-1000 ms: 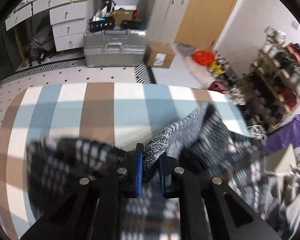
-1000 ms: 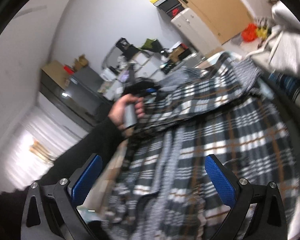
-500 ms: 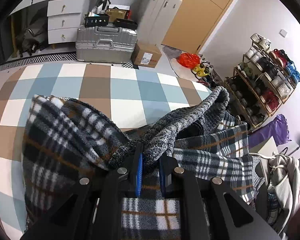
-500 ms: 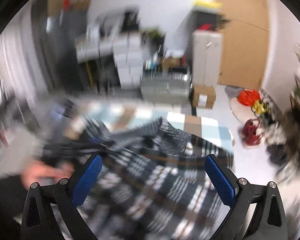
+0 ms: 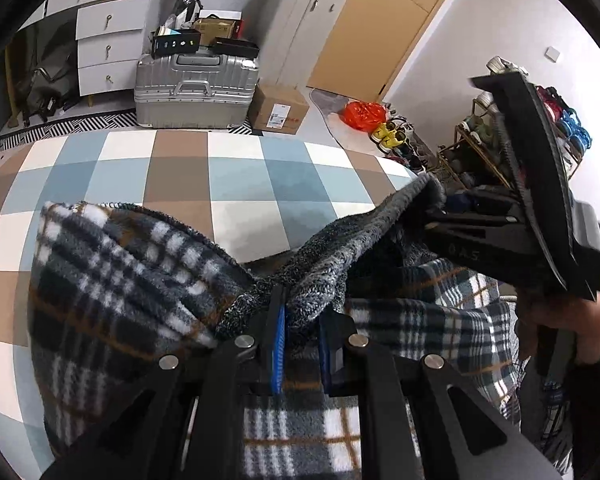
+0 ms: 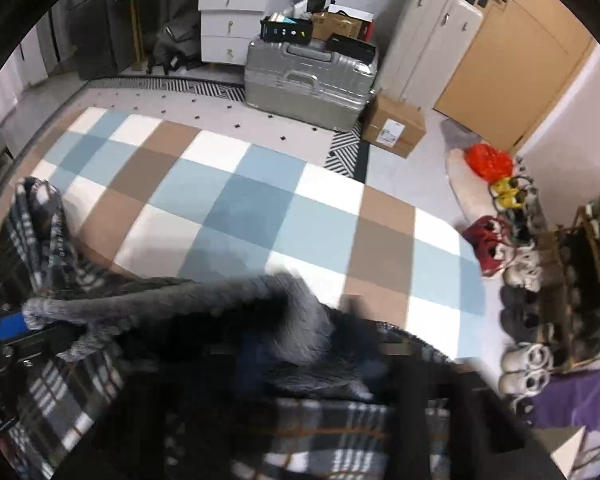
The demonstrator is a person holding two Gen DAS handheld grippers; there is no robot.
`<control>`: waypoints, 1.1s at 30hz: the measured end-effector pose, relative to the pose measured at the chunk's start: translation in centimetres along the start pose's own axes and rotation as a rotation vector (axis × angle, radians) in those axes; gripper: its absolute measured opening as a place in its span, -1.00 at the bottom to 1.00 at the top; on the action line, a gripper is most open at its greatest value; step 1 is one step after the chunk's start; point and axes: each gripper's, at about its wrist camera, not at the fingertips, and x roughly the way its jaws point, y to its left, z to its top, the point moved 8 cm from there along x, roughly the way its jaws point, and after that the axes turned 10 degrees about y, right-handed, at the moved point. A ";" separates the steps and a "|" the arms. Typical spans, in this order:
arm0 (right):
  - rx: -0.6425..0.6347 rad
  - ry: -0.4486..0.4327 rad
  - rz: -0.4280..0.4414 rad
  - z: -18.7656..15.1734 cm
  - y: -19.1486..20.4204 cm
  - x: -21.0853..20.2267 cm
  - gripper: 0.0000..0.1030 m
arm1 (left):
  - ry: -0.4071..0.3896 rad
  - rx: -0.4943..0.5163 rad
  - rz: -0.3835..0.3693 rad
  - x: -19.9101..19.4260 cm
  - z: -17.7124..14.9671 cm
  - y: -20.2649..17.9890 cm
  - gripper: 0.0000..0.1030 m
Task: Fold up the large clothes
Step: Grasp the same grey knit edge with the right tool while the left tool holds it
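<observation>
A dark plaid fleece garment (image 5: 120,288) with a grey knit edge (image 5: 340,248) lies bunched on the blue, brown and white checked cover (image 5: 240,176). My left gripper (image 5: 302,344) is shut on that grey edge, which is pinched between its blue pads. The right gripper (image 5: 440,210), held by a person's hand (image 5: 572,320), sits at the raised far end of the same edge. Its jaws are closing with the grey fabric between them. In the right wrist view the picture is blurred. The grey edge (image 6: 292,312) runs across above my dark, smeared fingers, and the left gripper (image 6: 10,326) shows at the left rim.
Beyond the checked cover (image 6: 240,200) stand a silver suitcase (image 5: 196,88), a cardboard box (image 5: 278,108) and white drawers (image 5: 104,48). To the right are a shoe rack (image 6: 572,280), loose shoes (image 6: 488,244) and an orange bag (image 6: 488,160) on the floor.
The right gripper swung from wide open over the plaid garment to the grey edge, and its jaws came together there. The left gripper kept its grip.
</observation>
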 end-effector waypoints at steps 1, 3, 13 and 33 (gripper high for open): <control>0.015 -0.034 -0.019 -0.2 -0.2 -0.8 -0.76 | 0.000 -0.011 -0.002 -0.2 0.2 0.1 -0.83; 0.007 -0.094 -0.043 -0.2 0.0 -2.7 -0.79 | 0.048 0.001 -0.014 -1.1 0.0 0.0 -0.83; -0.020 -0.369 -0.018 -9.4 3.7 -16.4 -0.79 | -0.050 0.040 -0.088 -12.1 -5.4 -1.9 -0.84; 0.087 -0.143 0.084 -28.7 12.3 -9.0 -0.56 | 0.210 -0.140 -0.134 -7.5 -20.2 -1.2 -0.81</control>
